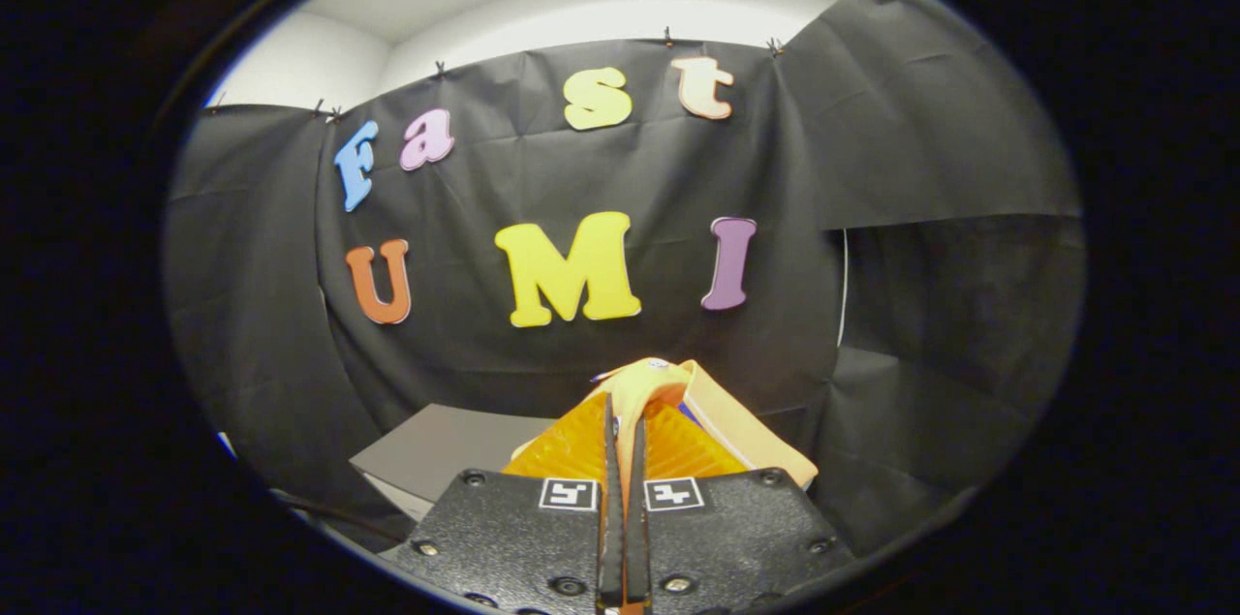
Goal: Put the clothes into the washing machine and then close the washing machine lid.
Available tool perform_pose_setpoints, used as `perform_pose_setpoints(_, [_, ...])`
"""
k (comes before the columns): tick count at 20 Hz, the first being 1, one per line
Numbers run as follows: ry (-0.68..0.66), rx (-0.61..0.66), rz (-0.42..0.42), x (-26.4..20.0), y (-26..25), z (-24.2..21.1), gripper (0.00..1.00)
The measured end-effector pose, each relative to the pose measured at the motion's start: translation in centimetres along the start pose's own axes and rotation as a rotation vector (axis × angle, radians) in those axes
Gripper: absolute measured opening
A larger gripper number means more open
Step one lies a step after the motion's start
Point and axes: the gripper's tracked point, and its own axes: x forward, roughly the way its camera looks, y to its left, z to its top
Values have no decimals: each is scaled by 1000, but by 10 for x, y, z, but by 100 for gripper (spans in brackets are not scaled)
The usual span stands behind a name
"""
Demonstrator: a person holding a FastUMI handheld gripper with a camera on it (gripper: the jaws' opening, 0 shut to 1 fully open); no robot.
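One cloth (668,381), yellow and orange, is pinched between the nearly closed fingers of the tool (625,421) and hangs off their tips, raised in front of the booth wall. A grey box (441,455) sits below and left of the fingers. The grip looks thin: a quick swing could shake the cloth loose before the drum.

Most of the yellow cloth (712,416) was hidden behind the tongs (625,445), so its full shape could not be told. The grey box (436,450) beyond them was partly covered by the tongs' body, and its lower part was cut off.
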Motion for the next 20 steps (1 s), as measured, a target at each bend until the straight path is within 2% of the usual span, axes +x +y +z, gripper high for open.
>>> perform_pose_setpoints(3, [30, 10, -11, 21, -43, -14, 5])
perform_pose_setpoints(8, [98, 18, 14, 62, -81, -49, 5])
perform_pose_setpoints(13, [213, 53, 35, 104, -116, -104, 5])
perform_pose_setpoints(20, [433, 76, 22, 178, -153, -196, 5])
